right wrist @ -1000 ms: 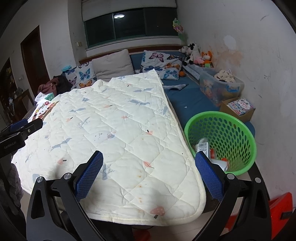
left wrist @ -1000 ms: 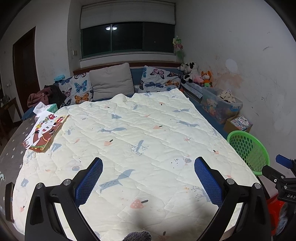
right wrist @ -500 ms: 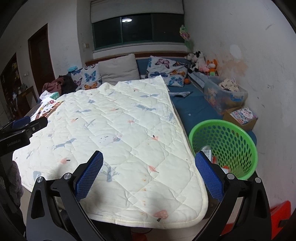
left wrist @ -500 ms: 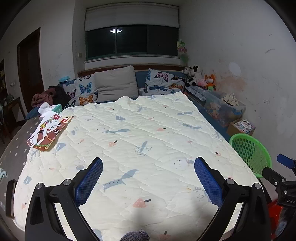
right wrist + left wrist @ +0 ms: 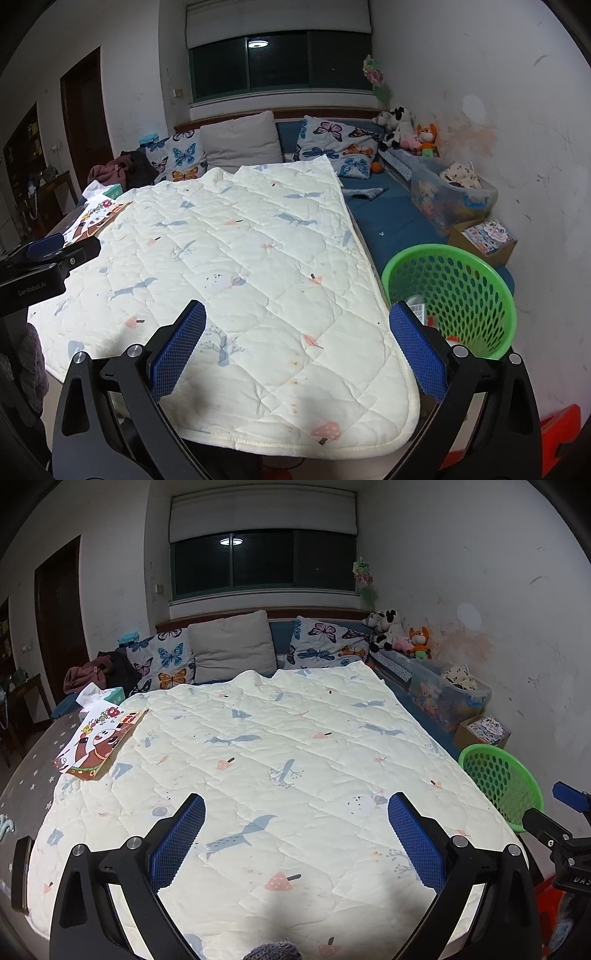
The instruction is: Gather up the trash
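A: While both tools hang above the foot of the bed, log their state. Left gripper [image 5: 295,834]?

B: Jaws spread wide, blue pads [image 5: 177,843] well apart, nothing between them. It hovers over the cream quilt [image 5: 280,760]; no contact visible.

A: Right gripper [image 5: 297,350]?

B: Same: released, empty, pads apart. It sits over the quilt's near right corner. The left tool's body shows at the left edge of the right wrist view.

A: Where is the trash?

B: In the green basket [image 5: 476,273], which stands on the blue mattress [image 5: 384,221] just beside the quilt's right edge, near the wall. Through its mesh I see a white labelled packet [image 5: 417,308] and a bit of red-orange beside it. Further detail too small to tell. From the left wrist view only the basket's rim and wall show; its contents are hidden.

A: Anything loose on the quilt?

B: A cartoon-printed flat box [image 5: 98,744] on the far left edge, with a tissue box [image 5: 110,694] beyond it. Whether either counts as trash, cannot tell.

A: Background entries?

B: Butterfly pillows [image 5: 325,644] and a grey pillow [image 5: 232,650] at the headboard, plush toys [image 5: 399,631] in the right corner, a clear storage bin [image 5: 450,195] along the wall, a small cardboard box [image 5: 487,238] behind the basket.
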`<state>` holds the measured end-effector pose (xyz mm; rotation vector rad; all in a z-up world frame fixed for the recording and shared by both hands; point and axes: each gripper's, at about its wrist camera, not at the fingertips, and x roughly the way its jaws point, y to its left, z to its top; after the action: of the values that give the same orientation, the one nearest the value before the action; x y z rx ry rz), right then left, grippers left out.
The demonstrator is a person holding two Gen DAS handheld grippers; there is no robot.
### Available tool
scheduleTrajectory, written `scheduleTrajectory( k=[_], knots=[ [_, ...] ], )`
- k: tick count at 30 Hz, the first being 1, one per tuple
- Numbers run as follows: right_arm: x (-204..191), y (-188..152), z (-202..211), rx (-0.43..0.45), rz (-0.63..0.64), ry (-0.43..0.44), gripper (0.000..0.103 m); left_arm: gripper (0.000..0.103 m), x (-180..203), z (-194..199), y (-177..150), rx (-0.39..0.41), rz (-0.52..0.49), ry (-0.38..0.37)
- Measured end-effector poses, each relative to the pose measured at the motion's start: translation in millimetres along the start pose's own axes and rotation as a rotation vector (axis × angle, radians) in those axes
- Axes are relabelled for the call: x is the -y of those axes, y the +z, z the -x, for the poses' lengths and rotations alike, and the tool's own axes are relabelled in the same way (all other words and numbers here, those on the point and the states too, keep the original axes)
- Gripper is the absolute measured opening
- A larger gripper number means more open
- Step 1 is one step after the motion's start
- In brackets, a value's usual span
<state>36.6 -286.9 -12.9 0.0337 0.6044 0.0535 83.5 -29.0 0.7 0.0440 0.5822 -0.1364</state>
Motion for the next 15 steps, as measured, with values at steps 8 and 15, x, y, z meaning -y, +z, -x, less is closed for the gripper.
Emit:
scheduleTrajectory(
  k=[8,15],
  knots=[
    [0.0,-3.0,-1.7,-0.004,-0.003,-0.001,0.099,0.096,3.5,-1.7,-2.6,-0.007,-0.007,-0.004],
    [0.7,-4.5,-3.6,-0.008,-0.004,0.0,0.099,0.096,7.6,-1.7,-3.8,-0.001,-0.022,-0.005]
  ],
)
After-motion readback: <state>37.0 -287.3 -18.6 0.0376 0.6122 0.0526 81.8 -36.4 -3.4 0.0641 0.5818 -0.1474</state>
